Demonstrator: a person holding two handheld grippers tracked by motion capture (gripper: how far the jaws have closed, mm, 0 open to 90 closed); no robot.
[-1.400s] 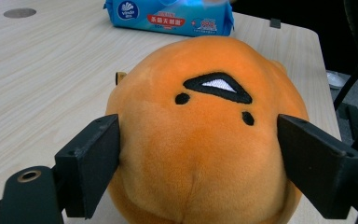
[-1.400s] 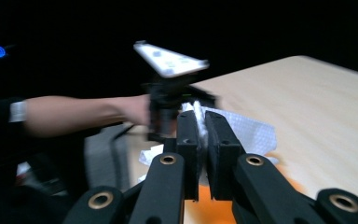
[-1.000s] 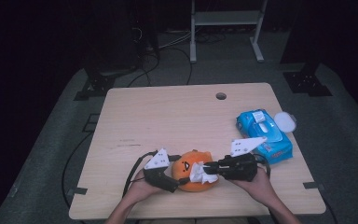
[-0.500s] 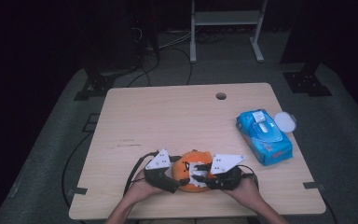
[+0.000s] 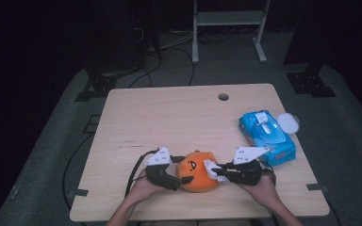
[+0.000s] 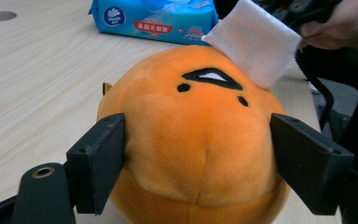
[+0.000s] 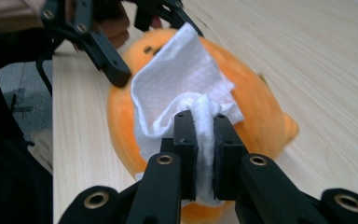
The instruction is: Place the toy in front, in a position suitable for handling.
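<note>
Plush toy near counter's front edge: left hand-held gripper has just been closing, clamps it; right hand-held gripper pinches wipe. Wipe lightly, keep the clamp steady.

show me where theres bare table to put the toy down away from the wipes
The widest bare patch is the far left of the table, between the cable hole and the left edge. The middle, behind the orange plush toy, is bare too. The right side is crowded by the blue wipes pack and round white lid.
</note>
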